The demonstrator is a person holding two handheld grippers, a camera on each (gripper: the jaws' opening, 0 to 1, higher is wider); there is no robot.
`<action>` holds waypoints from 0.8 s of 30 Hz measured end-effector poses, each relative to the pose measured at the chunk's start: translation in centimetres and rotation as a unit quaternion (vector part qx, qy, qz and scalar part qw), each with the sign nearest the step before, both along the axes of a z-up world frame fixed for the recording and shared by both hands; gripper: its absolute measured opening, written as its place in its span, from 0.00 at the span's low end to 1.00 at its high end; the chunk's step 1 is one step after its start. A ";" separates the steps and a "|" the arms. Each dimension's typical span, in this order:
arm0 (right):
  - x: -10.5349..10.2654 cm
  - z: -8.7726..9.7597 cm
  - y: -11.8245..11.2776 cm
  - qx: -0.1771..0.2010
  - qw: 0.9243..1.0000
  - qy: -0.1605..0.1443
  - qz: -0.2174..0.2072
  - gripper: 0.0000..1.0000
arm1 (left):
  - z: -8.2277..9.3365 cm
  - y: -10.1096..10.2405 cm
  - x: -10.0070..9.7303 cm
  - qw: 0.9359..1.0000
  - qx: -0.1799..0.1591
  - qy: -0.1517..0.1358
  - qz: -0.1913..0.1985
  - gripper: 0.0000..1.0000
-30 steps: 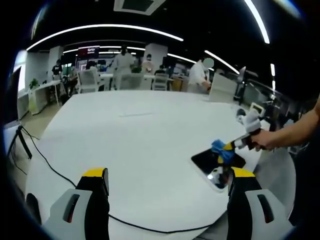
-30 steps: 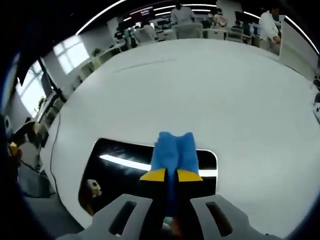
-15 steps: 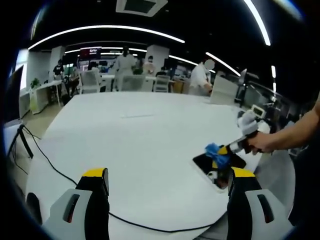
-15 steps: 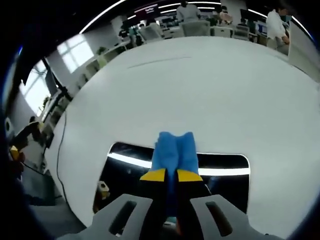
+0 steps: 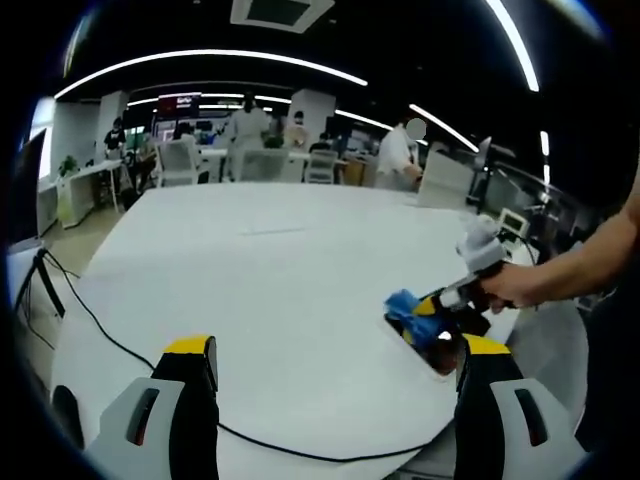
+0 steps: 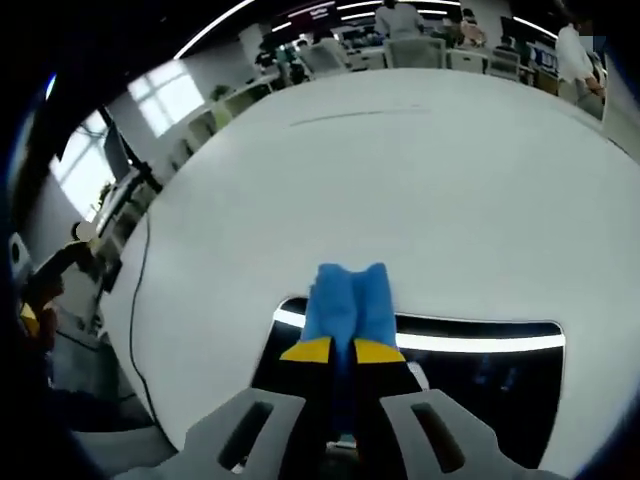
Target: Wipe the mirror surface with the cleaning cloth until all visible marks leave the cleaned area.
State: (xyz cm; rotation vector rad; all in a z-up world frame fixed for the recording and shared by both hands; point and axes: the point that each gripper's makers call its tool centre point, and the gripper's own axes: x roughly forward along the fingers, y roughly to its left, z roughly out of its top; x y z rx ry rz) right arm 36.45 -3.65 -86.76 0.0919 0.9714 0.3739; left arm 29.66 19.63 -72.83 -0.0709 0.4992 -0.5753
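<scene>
Big open-plan office, pretty dim up top: the ceiling (image 5: 330, 30) is dark with long curved light strips (image 5: 200, 60) running across it, well above the left gripper's camera. Straight ahead of both cameras there's a wide white table (image 5: 270, 270), with a black cable (image 5: 100, 330) snaking along its near left edge. Far beyond the table's far side are white office chairs (image 5: 178, 160) and desks (image 5: 90, 175), with a few people (image 5: 245, 125) standing around them. There's a reddish lit sign (image 5: 178, 100) on the back wall, can't read it though. In the right gripper view, bright windows (image 6: 165, 95) sit off to the upper left.
</scene>
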 end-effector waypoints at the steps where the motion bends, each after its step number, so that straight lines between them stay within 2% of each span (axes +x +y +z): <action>1: 0.0 0.0 0.3 0.002 1.000 0.001 0.001 0.00 | -0.1 0.0 0.0 1.000 0.001 0.001 0.000 1.00; 12: -0.1 0.1 2.5 0.013 1.000 0.003 0.010 0.00 | 0.1 -0.2 -0.2 1.000 -0.005 0.000 0.003 1.00; 18: 0.2 0.0 3.7 0.005 1.000 -0.003 0.026 0.00 | -0.2 -0.1 -0.5 1.000 -0.005 0.003 0.005 1.00; 24: 0.2 0.0 3.4 0.035 0.999 0.004 0.003 0.00 | -0.1 0.2 -0.5 1.000 -0.006 0.000 0.012 1.00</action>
